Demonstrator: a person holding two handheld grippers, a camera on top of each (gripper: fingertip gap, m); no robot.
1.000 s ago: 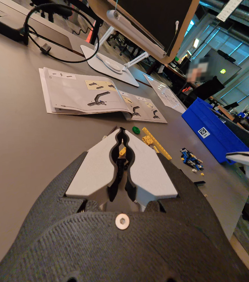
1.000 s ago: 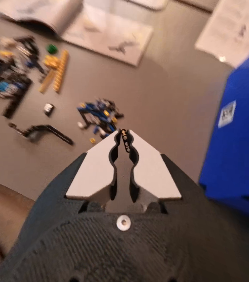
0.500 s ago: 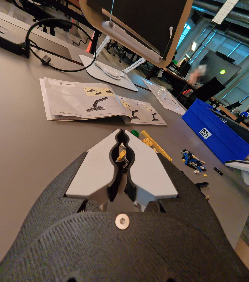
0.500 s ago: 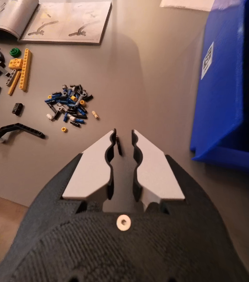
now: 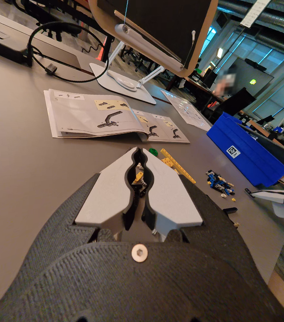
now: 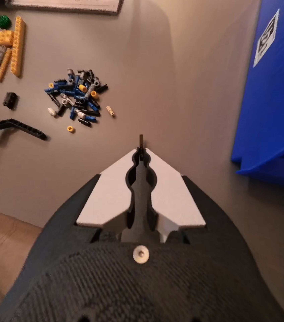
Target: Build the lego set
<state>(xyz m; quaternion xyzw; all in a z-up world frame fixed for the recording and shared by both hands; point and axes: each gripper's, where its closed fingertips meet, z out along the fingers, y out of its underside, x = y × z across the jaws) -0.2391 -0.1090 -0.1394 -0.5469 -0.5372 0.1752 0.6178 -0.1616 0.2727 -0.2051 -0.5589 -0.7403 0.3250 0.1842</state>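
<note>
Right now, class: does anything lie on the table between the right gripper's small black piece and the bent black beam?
Nothing visible does. The right gripper pinches the small black piece; bare table separates it from the bent black beam.

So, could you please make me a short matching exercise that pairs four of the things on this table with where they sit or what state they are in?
Things:
1. green gear
2. small black beam
3. bent black beam
4. blue bin

Places or states:
A. flat on the table, left of the loose yellow bush
B. pinched at the tips of the right gripper
C. standing at the right edge of the table
D. beside the far end of the long yellow beam

Pairs: 1-D, 2-B, 3-A, 4-C
</note>
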